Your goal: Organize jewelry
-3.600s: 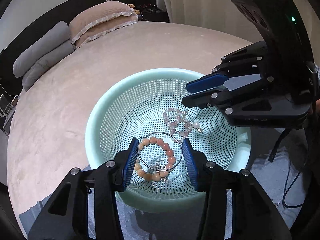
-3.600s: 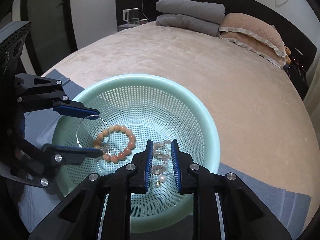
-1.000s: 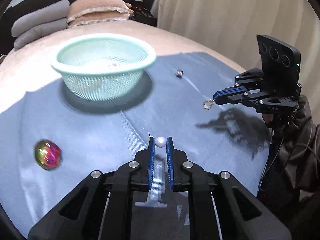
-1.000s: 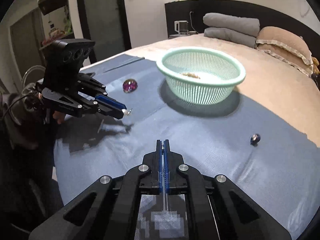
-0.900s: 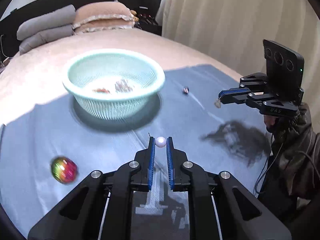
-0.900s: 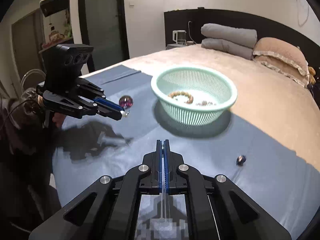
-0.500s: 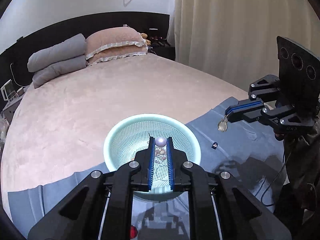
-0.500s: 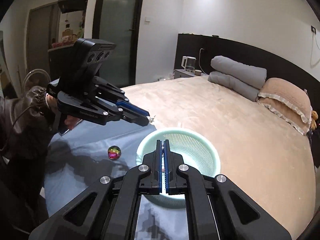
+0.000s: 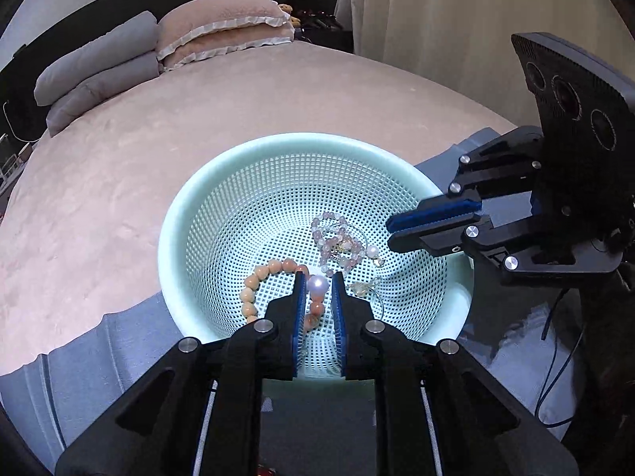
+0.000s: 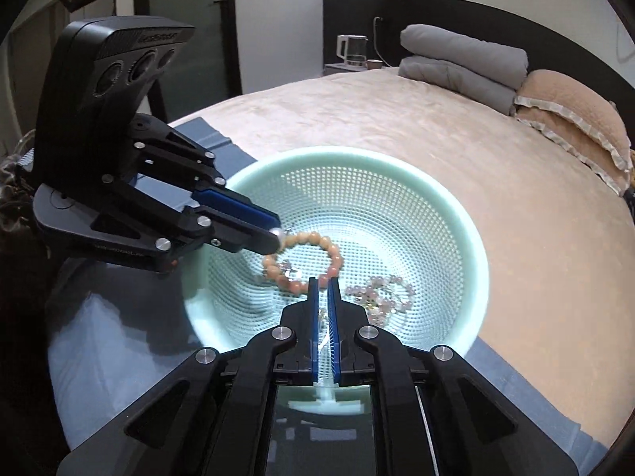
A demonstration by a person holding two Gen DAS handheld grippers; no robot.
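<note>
Left hand-held gripper [image 9: 317,283] around pearl [image 9: 317,285] above basket [image 9: 174,238]

Strong fisheye bending and dark corners are seen; the basket [image 9: 174,238] is brightly lit, glare on its rim

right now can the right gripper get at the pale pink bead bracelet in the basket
Probably yes. The right gripper hangs over the mint green mesh basket, the pale pink bead bracelet lies uncovered just beside its tips, and its jaws hold nothing, though they would need to open wider.

Grey pillows [image 9: 95,63], beige curtain [image 9: 436,20], kettle [image 10: 351,49]
</note>
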